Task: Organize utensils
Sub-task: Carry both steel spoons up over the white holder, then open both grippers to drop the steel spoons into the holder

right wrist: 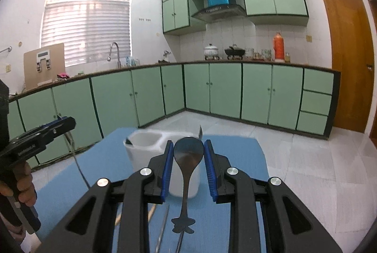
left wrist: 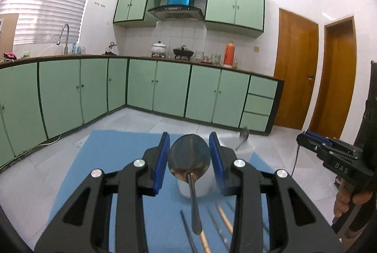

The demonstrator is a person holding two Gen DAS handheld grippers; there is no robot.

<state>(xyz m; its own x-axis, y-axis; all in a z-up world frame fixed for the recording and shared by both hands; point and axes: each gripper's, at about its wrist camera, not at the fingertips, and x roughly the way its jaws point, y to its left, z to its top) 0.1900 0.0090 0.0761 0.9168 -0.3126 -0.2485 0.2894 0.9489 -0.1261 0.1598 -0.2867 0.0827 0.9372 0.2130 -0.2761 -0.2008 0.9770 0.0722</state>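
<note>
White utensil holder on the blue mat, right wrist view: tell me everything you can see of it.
The white holder looks like smooth, matte plastic, with rounded walls and an open top split into at least two compartments. It stands upright on the blue mat. A metal utensil sticks up at its far right edge, and something dark shows at the left rim. A spoon in front hides part of its right side, and whether they touch is unclear.
</note>
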